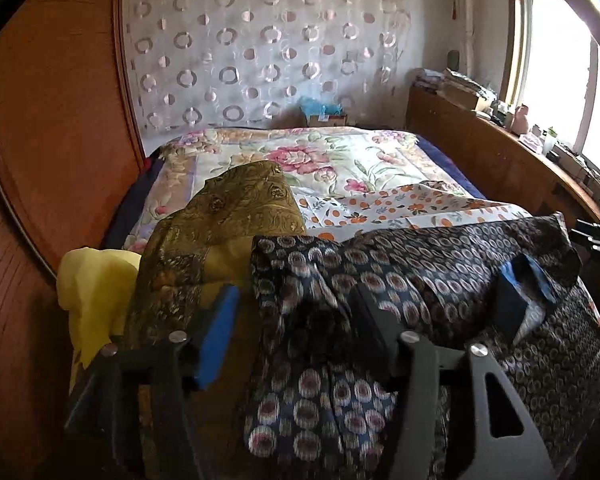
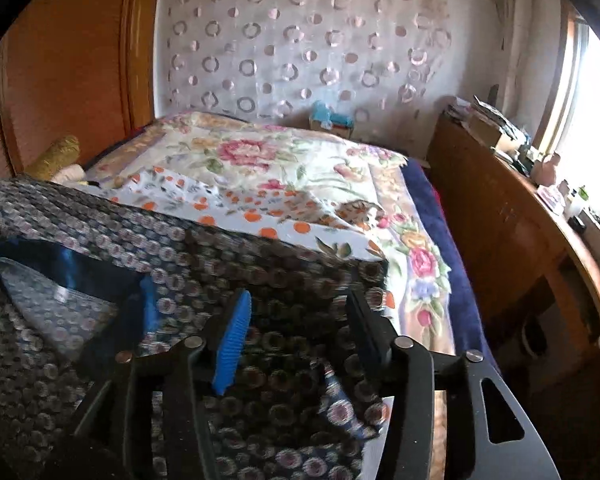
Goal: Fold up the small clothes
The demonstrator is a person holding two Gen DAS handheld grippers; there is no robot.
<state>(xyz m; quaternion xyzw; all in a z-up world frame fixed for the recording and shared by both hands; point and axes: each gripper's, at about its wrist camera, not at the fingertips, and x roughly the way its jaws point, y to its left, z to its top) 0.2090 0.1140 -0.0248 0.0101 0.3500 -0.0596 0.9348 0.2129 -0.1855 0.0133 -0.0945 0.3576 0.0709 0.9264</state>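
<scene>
Both tongs over a dark patterned garment (image 1: 440, 264) on the bed (image 2: 284, 168).
Left tongs (image 1: 296, 312) and right tongs (image 2: 300, 312) spread, pinching nothing; cloth lies between and under each.

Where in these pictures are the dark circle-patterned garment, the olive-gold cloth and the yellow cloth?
dark circle-patterned garment (image 2: 260, 256): right wrist view, its flat upper part.
olive-gold cloth (image 1: 236, 208): left wrist view, its raised top fold.
yellow cloth (image 1: 96, 284): left wrist view, its bunched middle.
</scene>
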